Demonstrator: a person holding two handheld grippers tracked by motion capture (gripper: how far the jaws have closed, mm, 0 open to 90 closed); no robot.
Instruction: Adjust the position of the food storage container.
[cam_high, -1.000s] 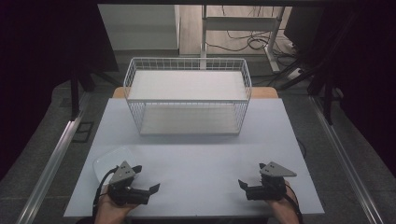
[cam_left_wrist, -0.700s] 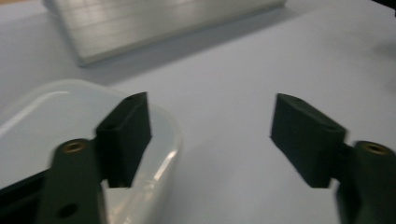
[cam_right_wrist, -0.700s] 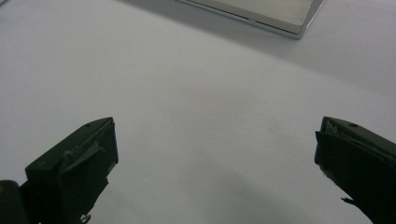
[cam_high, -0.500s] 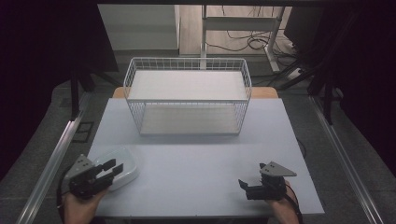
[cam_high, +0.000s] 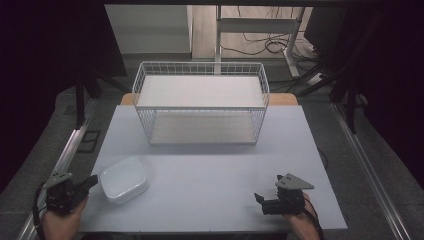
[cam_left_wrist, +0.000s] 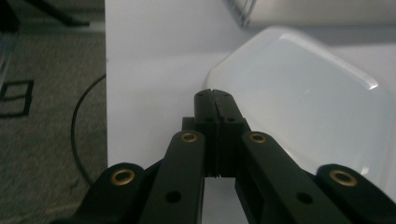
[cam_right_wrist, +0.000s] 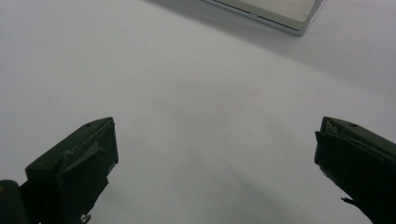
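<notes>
Lab or test studio, not home. White table (cam_high: 210, 170) centre of frame, bare but for wire basket (cam_high: 200, 107) on far half. Black curtains (cam_high: 45, 75) fill left and right edges. Metal rails (cam_high: 60, 165) along both table sides. Loose cables (cam_high: 260, 45) on floor, top centre. Grey carpet below.

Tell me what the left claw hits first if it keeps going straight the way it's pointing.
Most likely the white square dish. The left claw is shut and aimed at the dish's near edge, with the tips right beside its rim in the left gripper view. Whether they already touch it is unclear.
</notes>
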